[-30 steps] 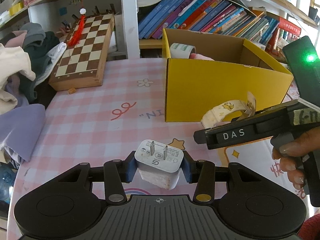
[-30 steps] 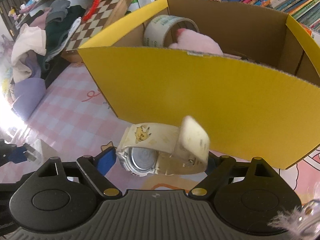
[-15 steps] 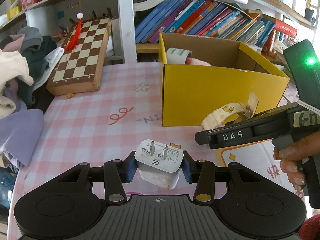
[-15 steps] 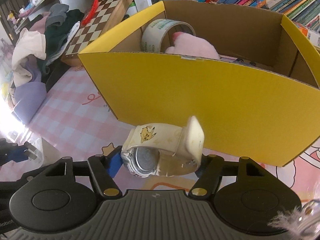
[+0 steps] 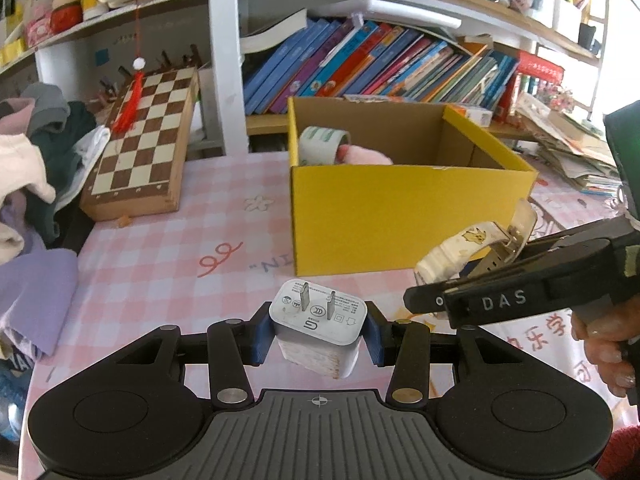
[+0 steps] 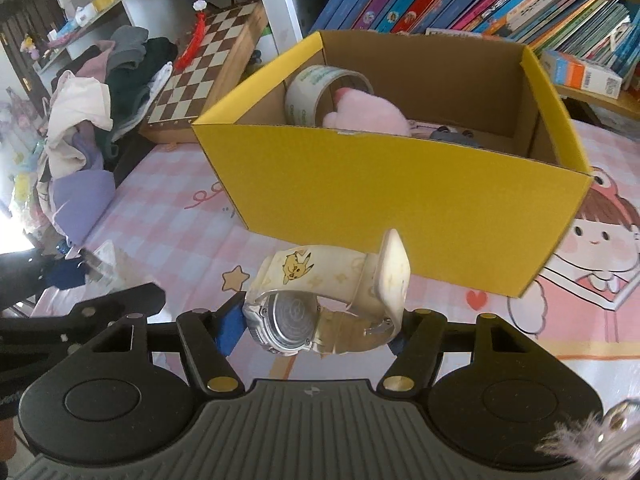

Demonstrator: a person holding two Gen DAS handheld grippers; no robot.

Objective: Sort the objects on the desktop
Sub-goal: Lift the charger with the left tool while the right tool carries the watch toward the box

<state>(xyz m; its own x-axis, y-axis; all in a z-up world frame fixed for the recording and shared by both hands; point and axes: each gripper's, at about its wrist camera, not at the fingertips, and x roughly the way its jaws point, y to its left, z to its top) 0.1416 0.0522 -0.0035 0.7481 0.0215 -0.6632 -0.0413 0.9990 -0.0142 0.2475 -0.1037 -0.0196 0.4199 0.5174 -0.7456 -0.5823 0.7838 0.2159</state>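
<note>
At the bottom centre of each wrist view, a white charger [image 5: 318,322] is clamped by the left gripper [image 5: 318,334] and a cream watch [image 6: 320,300] by the right gripper [image 6: 316,330], below the yellow box [image 6: 400,192] at mid-frame

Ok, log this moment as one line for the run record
stage: carrying to box | left gripper: shut on charger plug | right gripper: shut on watch | yellow box: open, holds tape roll, pink item

Crowded bookshelves [image 5: 380,68] — pink checked tabletop [image 5: 168,256]
</note>
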